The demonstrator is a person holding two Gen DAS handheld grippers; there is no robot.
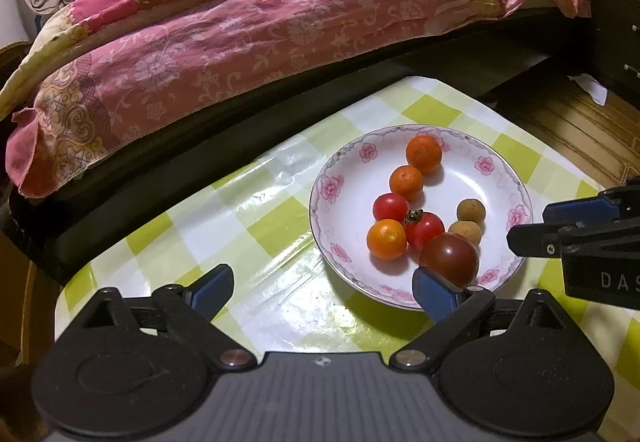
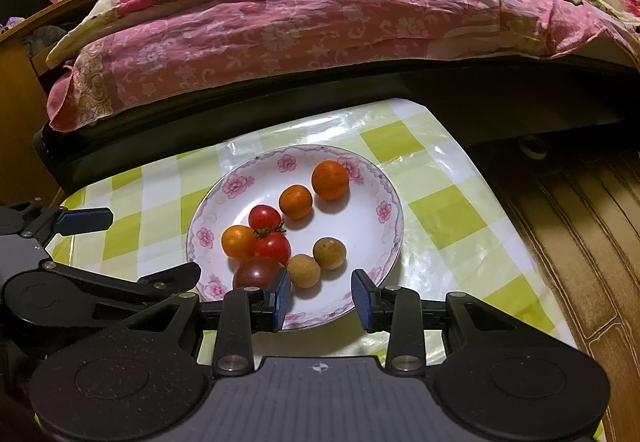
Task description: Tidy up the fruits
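Your left gripper (image 1: 322, 284) sits closest to the camera, and its two blue fingers are spread wide with nothing between them. One blue pad (image 1: 434, 292) hangs over the near rim of the plate (image 1: 496, 157), at about 6 o'clock on it, just by the dark tomato (image 1: 450, 258).

Your right gripper (image 2: 321, 292) is open too, though not as wide. It holds nothing. Its fingers reach over the plate's near edge at 6 o'clock in the right wrist view, and a tan round fruit (image 2: 304, 270) lies just ahead of the gap, close to the left pad (image 2: 283, 292).

All the fruits lie on the white plate with pink flowers. The plate rests on a table with a green and white checked cloth (image 1: 276, 226).

From the left wrist view, two small oranges (image 1: 424, 153) sit near 12 o'clock, one behind the other. Two red tomatoes (image 1: 391, 206) are in the middle, and one has a green stem. An orange tomato (image 1: 387, 240) touches them at about 8 o'clock. Two tan round fruits (image 1: 471, 211) sit together at about 3 o'clock. The dark tomato is at 6 o'clock.

A bed with a pink flowered blanket (image 1: 240, 25) is behind the table, at 12 o'clock.
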